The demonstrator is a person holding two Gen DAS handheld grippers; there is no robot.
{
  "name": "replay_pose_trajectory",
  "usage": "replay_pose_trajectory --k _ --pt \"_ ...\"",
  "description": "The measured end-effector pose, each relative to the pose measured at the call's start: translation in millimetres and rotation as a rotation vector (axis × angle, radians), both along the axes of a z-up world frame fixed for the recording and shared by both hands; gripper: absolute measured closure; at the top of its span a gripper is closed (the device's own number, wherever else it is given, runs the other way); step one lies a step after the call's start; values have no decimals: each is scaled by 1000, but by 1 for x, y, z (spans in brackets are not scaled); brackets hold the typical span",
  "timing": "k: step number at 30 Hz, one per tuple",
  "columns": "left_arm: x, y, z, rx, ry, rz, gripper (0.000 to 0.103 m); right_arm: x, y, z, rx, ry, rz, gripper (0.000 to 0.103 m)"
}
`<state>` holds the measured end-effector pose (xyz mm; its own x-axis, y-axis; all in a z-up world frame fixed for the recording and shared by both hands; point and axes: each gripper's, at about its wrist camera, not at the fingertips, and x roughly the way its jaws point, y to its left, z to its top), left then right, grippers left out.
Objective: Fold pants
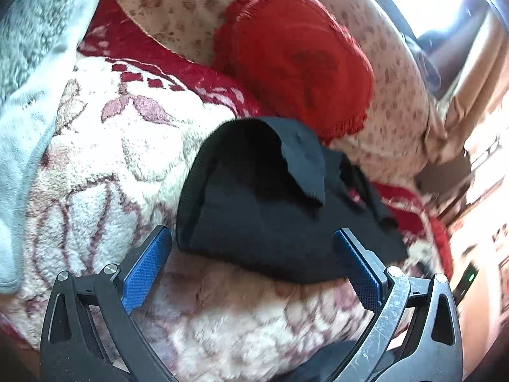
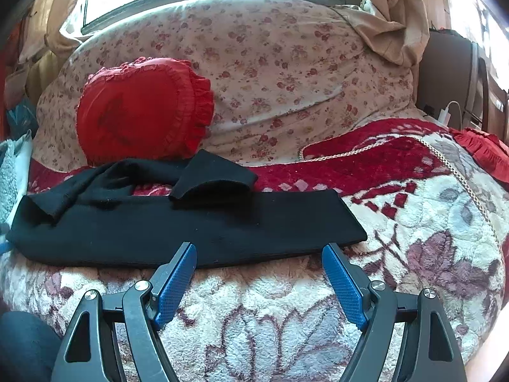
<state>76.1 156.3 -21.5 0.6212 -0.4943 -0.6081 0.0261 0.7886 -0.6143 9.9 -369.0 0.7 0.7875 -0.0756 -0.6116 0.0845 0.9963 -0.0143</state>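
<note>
Both tools spread wide, holding nothing: left tool [image 1: 253,254], right tool [image 2: 259,262] at near edge of black pants [image 2: 191,229]. Pants lie on fleece blanket [image 2: 270,318] just in front of red cushion [image 2: 140,111], one leg laid long, other bunched. Judging: lengthwise fold half done, cross folds left.

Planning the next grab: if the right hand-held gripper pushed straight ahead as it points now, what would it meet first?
Most likely the near edge of the black pants, just beyond the open right hand-held gripper; depth is unclear.
</note>
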Motion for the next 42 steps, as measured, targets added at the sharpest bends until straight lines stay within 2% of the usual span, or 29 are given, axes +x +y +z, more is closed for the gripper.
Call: replay_pose_trajectory --k 2,4,5,7,8,10,11,12,15,17,20,21,22,24,26,28,29,32,34,35,36,40,42 --pt "1 3 3 -56 -14 12 5 0 -1 0 4 -4 -5 23" --pt "1 1 6 -60 -22 10 22 0 -5 0 12 -16 -10 23" --pt "1 -3 9 -33 -17 14 25 0 -6 0 11 -14 -15 23" --pt "1 -7 12 30 -7 39 46 0 -8 2 19 -21 -21 23" --pt "1 -9 13 77 2 50 52 0 -10 2 26 -22 -24 23" --pt "0 -9 12 144 9 74 79 -1 -18 4 50 -22 -45 23" --pt "-1 -10 13 179 7 83 84 -1 -24 4 68 -25 -60 23" --pt "-1 -10 12 189 6 86 94 0 -33 4 91 -28 -81 23" --pt "-3 -13 12 243 -3 81 94 2 -68 2 193 -41 -163 23" --pt "-2 -18 15 259 -14 63 94 3 -104 -5 348 -46 -223 24" --pt "1 -23 14 276 -23 52 94 0 -157 -26 693 -86 -277 35" --pt "2 -22 13 277 -24 58 94 0 -166 -33 786 -90 -281 35" --pt "2 -22 13 272 -22 60 94 1 -177 -45 916 -85 -277 35" --pt "2 -21 12 264 -16 68 94 10 -187 -64 1092 -42 -263 39" --pt "2 -21 11 260 -15 75 94 14 -184 -70 1079 7 -306 46" --pt "0 -23 13 270 -17 85 95 19 -186 -69 1092 -7 -306 46" --pt "0 -21 12 287 -10 106 97 25 -185 -66 1077 -7 -298 46" --pt "-3 -17 9 264 22 137 99 43 -183 -65 992 13 -250 48" --pt "-8 -17 10 274 25 150 99 57 -180 -66 910 50 -231 61" --pt "-10 -16 11 272 25 159 99 59 -180 -67 883 64 -232 82" --pt "-14 -13 12 263 25 170 99 60 -180 -69 884 76 -236 97" --pt "-31 3 22 229 10 199 99 43 -176 -60 909 42 -200 99" --pt "-46 15 30 242 -3 200 99 30 -166 -54 903 58 -158 99"
